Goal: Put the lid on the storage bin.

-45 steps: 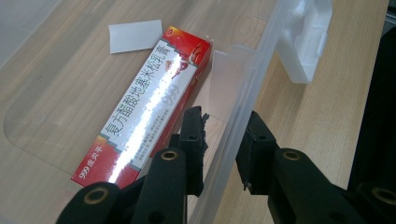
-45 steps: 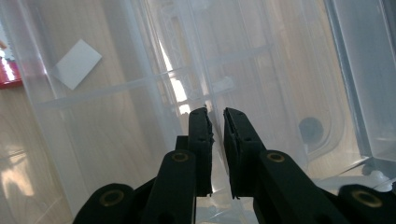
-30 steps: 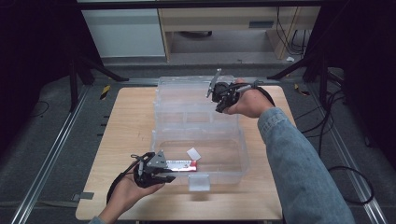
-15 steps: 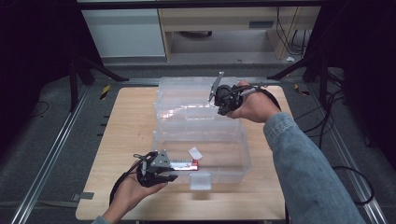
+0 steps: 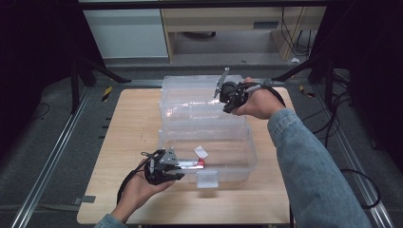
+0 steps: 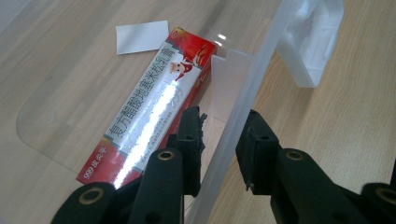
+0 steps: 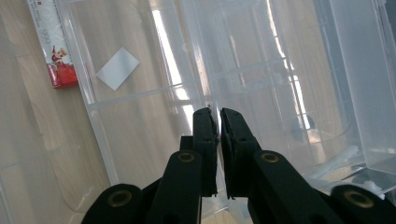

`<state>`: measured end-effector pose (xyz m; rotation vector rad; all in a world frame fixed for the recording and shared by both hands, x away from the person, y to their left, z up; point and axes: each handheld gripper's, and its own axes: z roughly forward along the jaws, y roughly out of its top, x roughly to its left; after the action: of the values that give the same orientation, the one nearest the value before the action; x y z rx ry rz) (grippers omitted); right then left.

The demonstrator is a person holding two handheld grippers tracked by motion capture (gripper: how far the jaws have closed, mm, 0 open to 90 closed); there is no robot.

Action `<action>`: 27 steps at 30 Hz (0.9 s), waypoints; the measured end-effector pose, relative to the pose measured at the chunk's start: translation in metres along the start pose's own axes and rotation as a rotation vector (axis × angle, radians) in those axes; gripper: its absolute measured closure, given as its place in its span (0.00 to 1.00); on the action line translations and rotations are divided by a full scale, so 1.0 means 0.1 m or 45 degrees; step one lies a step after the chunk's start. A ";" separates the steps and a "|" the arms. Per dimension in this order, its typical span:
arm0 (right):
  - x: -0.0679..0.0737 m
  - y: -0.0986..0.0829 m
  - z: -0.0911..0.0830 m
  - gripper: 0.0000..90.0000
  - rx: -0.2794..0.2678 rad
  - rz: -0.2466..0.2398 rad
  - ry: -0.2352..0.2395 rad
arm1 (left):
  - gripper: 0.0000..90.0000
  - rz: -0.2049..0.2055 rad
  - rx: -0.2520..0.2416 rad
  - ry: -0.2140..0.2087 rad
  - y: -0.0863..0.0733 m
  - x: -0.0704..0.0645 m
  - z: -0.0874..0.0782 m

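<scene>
A clear plastic box point(image 5: 242, 161) stands open on the wooden table point(image 5: 128, 128), its lid point(image 5: 190, 102) tipped up at the back. Inside the box lie a red-and-white carton point(image 6: 154, 112) point(image 5: 190, 164) and a white paper slip point(image 6: 141, 36) point(image 5: 201, 151). My left gripper point(image 6: 219, 126) point(image 5: 177, 170) straddles the box's front wall point(image 6: 243, 88), one jaw inside beside the carton and one outside, closed on the wall. My right gripper point(image 7: 218, 114) point(image 5: 227, 100) is at the lid's right part, jaws nearly together on a thin clear edge of the lid point(image 7: 280, 70).
The box's latch tab point(image 5: 207, 178) point(image 6: 310, 42) hangs at the front, right of my left gripper. Bare table lies to the left and in front of the box. Dark frame legs point(image 5: 76, 80) and cables point(image 5: 342, 109) stand off the table's sides.
The right hand and its gripper have shifted only slightly at the lid. The left gripper has stayed at the box's front wall.
</scene>
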<state>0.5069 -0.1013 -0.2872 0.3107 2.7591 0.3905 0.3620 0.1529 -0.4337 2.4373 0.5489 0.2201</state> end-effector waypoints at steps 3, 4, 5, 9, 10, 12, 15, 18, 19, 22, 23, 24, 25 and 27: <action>0.02 0.00 -0.02 0.95 -0.002 -0.018 -0.001 | 0.79 -0.002 0.002 0.001 0.00 0.00 0.00; 0.04 0.00 -0.04 0.95 -0.001 -0.018 -0.003 | 0.79 0.000 0.004 0.001 0.00 0.00 0.00; 0.08 0.00 -0.06 0.96 0.006 -0.020 -0.005 | 0.79 -0.001 0.003 0.004 0.00 0.00 0.00; 0.15 -0.01 -0.11 0.96 0.014 -0.038 -0.010 | 0.79 -0.003 0.002 0.005 0.00 0.00 0.01; 0.15 -0.01 -0.11 0.96 0.014 -0.038 -0.010 | 0.79 -0.003 0.002 0.005 0.00 0.00 0.01; 0.19 -0.02 -0.12 0.96 -0.003 -0.043 -0.013 | 0.78 -0.002 0.002 0.006 0.01 -0.01 0.01; 0.23 -0.05 -0.15 0.96 -0.013 -0.057 -0.015 | 0.78 0.000 0.002 0.008 0.01 -0.01 0.01; 0.28 -0.07 -0.18 0.96 -0.023 -0.070 -0.021 | 0.78 -0.004 0.002 0.007 0.01 -0.01 0.01; 0.30 -0.08 -0.18 0.97 -0.029 -0.069 -0.022 | 0.78 -0.003 0.003 0.006 0.01 0.00 0.01; 0.34 -0.11 -0.20 0.97 -0.043 -0.075 -0.022 | 0.78 -0.001 0.006 0.005 0.01 0.00 0.01; 0.36 -0.12 -0.21 0.97 -0.053 -0.075 -0.018 | 0.78 -0.001 0.006 0.005 0.01 0.00 0.01; 0.37 -0.13 -0.22 0.97 -0.042 -0.074 -0.020 | 0.78 0.000 0.005 0.005 0.01 0.00 0.01; 0.40 -0.14 -0.23 0.97 -0.052 -0.082 -0.016 | 0.78 0.000 0.006 0.004 0.01 0.00 0.02; 0.43 -0.14 -0.23 0.97 -0.055 -0.086 -0.020 | 0.78 0.001 0.006 0.004 0.01 0.00 0.02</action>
<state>0.4570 -0.1093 -0.2830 0.2082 2.7333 0.4272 0.3630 0.1510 -0.4340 2.4422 0.5502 0.2231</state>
